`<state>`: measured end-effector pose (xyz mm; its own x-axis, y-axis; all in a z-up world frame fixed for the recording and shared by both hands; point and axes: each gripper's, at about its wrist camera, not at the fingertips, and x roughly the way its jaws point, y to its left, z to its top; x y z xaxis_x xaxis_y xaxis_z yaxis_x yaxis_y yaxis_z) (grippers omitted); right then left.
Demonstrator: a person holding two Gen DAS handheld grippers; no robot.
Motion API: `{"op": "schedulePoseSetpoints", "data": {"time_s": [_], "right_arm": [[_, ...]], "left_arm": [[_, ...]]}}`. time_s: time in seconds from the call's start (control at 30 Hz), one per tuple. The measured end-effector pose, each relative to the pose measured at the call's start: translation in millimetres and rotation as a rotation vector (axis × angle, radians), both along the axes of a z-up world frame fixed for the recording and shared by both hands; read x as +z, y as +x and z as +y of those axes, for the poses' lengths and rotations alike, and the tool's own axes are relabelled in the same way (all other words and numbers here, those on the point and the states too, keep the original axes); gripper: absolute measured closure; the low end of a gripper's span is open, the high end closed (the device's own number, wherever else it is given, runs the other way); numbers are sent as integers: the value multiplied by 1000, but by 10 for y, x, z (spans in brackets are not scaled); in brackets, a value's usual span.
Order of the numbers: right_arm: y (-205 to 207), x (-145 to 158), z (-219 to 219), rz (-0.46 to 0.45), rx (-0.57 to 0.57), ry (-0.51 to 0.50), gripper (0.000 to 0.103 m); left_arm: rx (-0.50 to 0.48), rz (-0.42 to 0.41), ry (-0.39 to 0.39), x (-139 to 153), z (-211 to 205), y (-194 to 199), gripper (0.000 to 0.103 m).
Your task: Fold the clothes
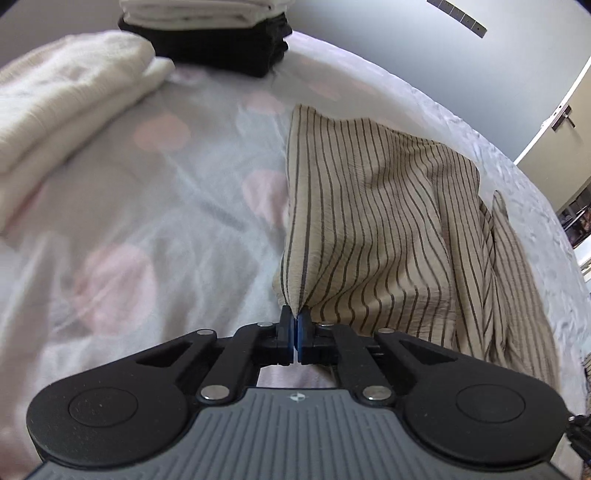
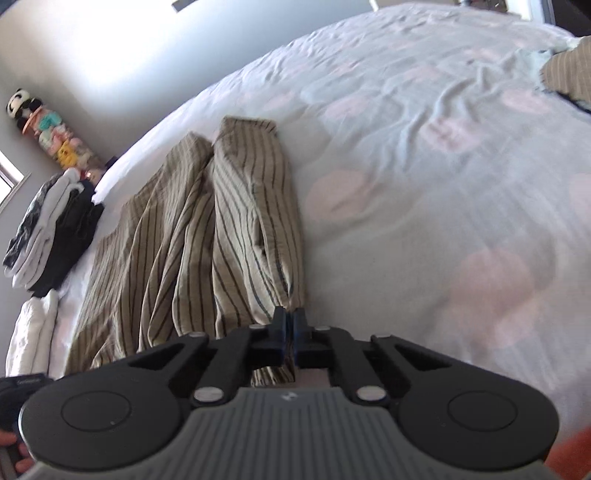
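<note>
A beige garment with thin dark stripes [image 1: 373, 221] lies on the bed. My left gripper [image 1: 294, 317] is shut on its near left corner, and the cloth rises slightly from the pinch. In the right wrist view the same striped garment [image 2: 207, 229] stretches away in rumpled folds. My right gripper [image 2: 289, 318] is shut on its near right edge. Both grippers hold the cloth low over the bedsheet [image 1: 177, 206].
A folded cream garment [image 1: 62, 107] lies at the far left. Behind it stands a stack of folded black and white clothes [image 1: 218, 33], also seen as a stack [image 2: 51, 236] at the left. Another striped piece [image 2: 569, 70] lies far right. A hand [image 2: 14, 450] shows bottom left.
</note>
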<state>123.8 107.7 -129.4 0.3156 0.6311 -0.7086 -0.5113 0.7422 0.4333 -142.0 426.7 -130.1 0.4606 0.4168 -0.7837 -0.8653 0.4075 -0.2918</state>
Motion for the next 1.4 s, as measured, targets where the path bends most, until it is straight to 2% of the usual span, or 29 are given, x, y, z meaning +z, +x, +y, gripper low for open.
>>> {"op": "schedulePoseSetpoints", "data": {"time_s": [0.13,0.17,0.27,0.33,0.4,0.47,0.5,0.53,0.6,0.7,0.83,0.87,0.93,1.07,1.17,1.27,1.4], "right_arm": [[-65,75,-96,-40,-24,-26,103],[-81,93,-121,-50,-30,-33,103],[-130,149,-193,-80,-48,-53,103],[-152,168,-211,-92,-52,-64,103],[-138,128,-137,-78,-29,-71,98],[-125,88,-62,-64,-6,-78,96],[-118,68,-25,-58,5,-81,90],[-111,48,13,-51,16,-85,74],[-98,9,87,-37,39,-91,52],[-77,-51,199,-16,74,-101,52],[-50,-131,348,11,119,-115,54],[-43,-151,385,18,131,-118,58],[-51,-125,331,20,119,-88,95],[-79,-20,92,24,60,6,98],[-41,23,-241,102,-20,67,98],[-34,16,-335,133,-44,-2,98],[-69,-62,-103,60,-27,-213,97]], "left_arm": [[23,91,29,69,-136,-77,102],[26,107,15,58,-132,-91,102],[26,112,-108,-113,-21,-112,100],[50,112,-125,-175,12,-135,95],[68,59,-113,-142,16,-189,82],[79,16,-92,-95,11,-223,52],[78,11,-82,-81,5,-215,49],[73,17,-72,-75,-3,-188,49],[66,25,-75,-102,-2,-145,49],[78,11,-94,-133,21,-122,49],[103,-9,-69,-104,33,-149,46],[109,-15,-70,-103,40,-162,46],[122,-29,-80,-105,59,-195,46],[126,-45,-90,-110,81,-211,46],[120,-51,-94,-113,91,-200,46],[113,-56,-96,-115,97,-191,46],[121,-53,-94,-112,97,-226,44]]}}
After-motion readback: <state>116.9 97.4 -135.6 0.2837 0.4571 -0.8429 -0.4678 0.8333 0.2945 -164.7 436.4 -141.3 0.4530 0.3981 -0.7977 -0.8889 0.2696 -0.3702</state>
